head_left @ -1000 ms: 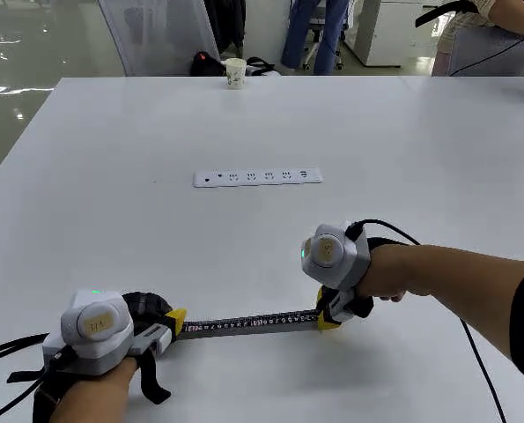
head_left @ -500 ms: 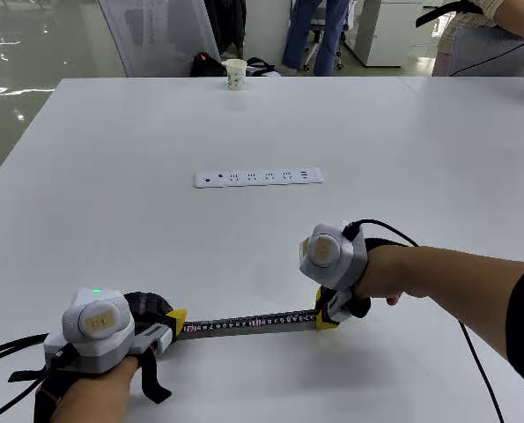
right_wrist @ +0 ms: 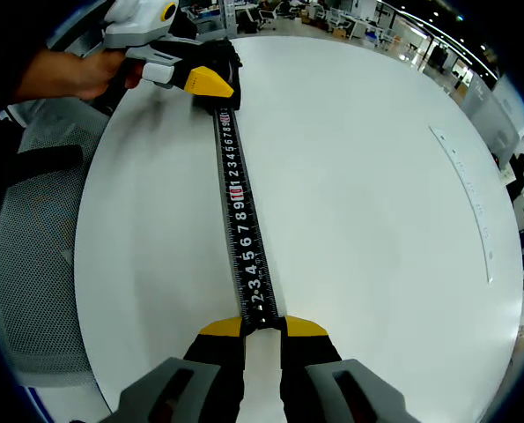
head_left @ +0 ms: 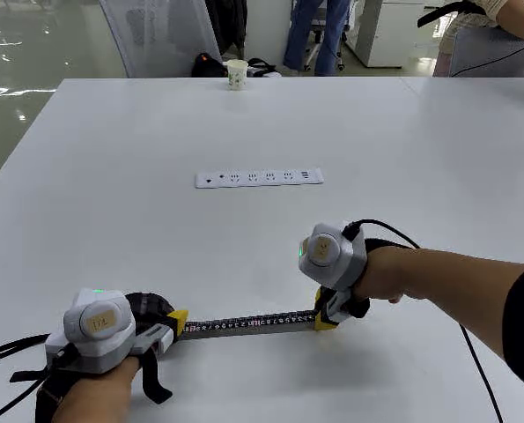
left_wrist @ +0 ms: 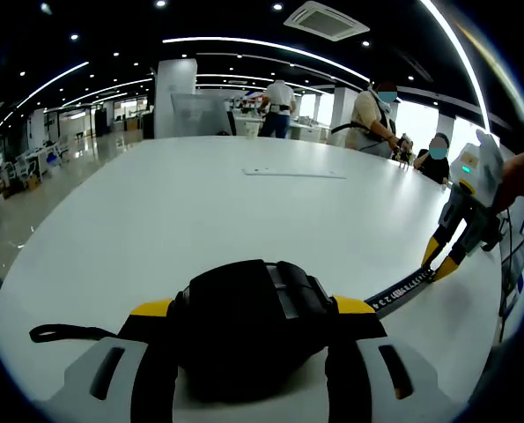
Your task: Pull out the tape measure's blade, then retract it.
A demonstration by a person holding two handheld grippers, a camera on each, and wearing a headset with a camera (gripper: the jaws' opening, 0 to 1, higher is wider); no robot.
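Observation:
The black tape measure case [left_wrist: 248, 322] sits between the yellow-tipped jaws of my left gripper [left_wrist: 253, 308], which is shut on it at the table's near left [head_left: 151, 330]. Its dark blade [head_left: 248, 323] with white numerals runs flat along the table to the right. My right gripper [head_left: 323, 319] is shut on the blade's end. In the right gripper view the blade [right_wrist: 241, 211] stretches from the jaws [right_wrist: 263, 328] away to the case [right_wrist: 204, 66].
A white power strip [head_left: 258, 177] lies mid-table and a paper cup [head_left: 236, 73] stands at the far edge. People stand beyond the table. A black strap and cable trail by the left hand [head_left: 147, 383].
My right gripper has crept slightly left toward the case, so a little less blade shows. The left gripper holds still.

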